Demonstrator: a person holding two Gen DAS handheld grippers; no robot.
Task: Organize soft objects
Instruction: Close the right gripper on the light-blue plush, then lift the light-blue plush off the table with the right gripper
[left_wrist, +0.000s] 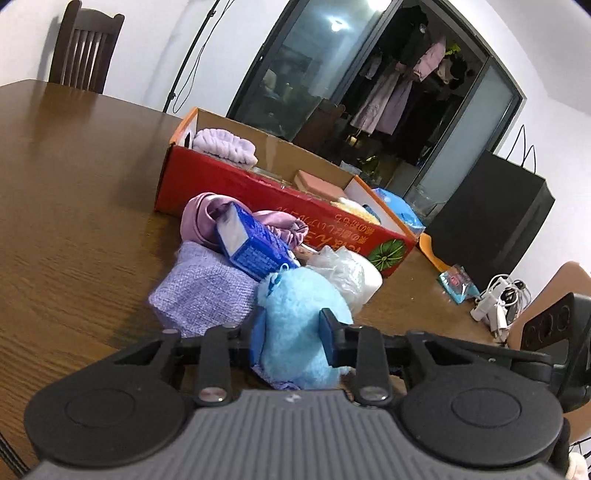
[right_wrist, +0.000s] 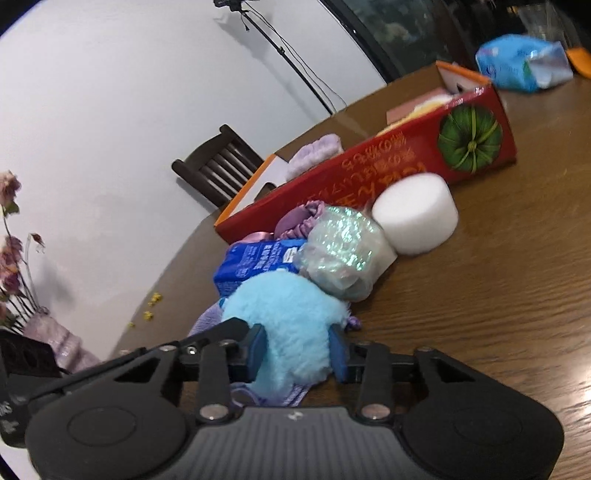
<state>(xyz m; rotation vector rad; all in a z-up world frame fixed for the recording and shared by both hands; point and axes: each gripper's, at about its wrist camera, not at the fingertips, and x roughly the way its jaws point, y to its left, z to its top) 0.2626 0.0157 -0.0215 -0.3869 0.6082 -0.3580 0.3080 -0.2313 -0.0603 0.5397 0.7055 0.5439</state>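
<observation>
Blue plush toy (left_wrist: 299, 325) pinched by left gripper (left_wrist: 291, 341) and right gripper (right_wrist: 297, 350) jaws; underside hidden, face unreadable.

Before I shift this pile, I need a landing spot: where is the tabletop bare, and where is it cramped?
Bare wood lies left of the red box and lilac cloth, toward the chair, and right of the white foam cylinder. It is crowded where the blue plush, blue carton and wrapped bundle press against the box; both tongs straddle the plush.

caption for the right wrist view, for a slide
Right gripper shut on blue plush beside the red box.
</observation>
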